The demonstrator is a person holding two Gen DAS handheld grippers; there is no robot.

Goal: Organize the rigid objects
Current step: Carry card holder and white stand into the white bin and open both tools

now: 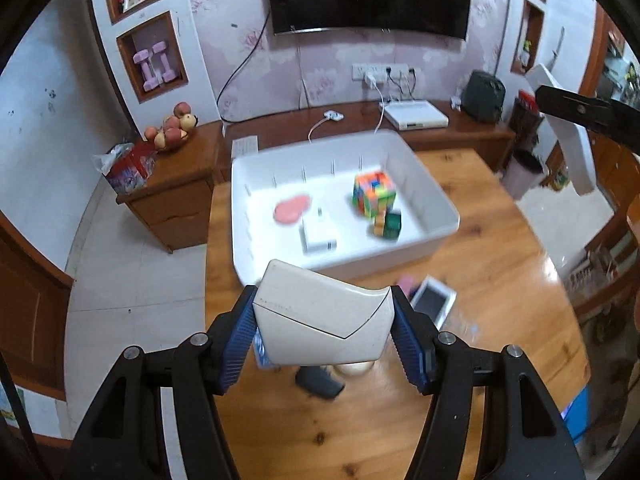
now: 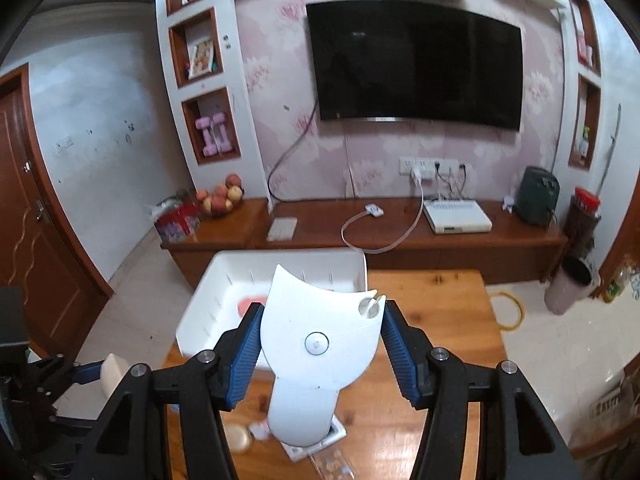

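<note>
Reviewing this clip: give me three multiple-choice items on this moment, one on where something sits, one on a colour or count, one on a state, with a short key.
1. Where is the multicoloured puzzle cube?
A. Inside the white bin
B. On the wooden table beside the bin
C. On the TV cabinet

2. What colour is the flat oval item lying in the bin?
A. Green
B. Pink
C. Black

3. What is the left gripper doing?
A. Open, holding nothing
B. Shut on a cream-white angular object
C. Shut on the puzzle cube

Key:
1 A, the cube rests on the bin floor near its right wall, with a smaller cube in front.
2 B, it shows pink against the white floor of the bin.
3 B, both blue pads press the object's sides; the right gripper likewise grips a white curved piece.
</note>
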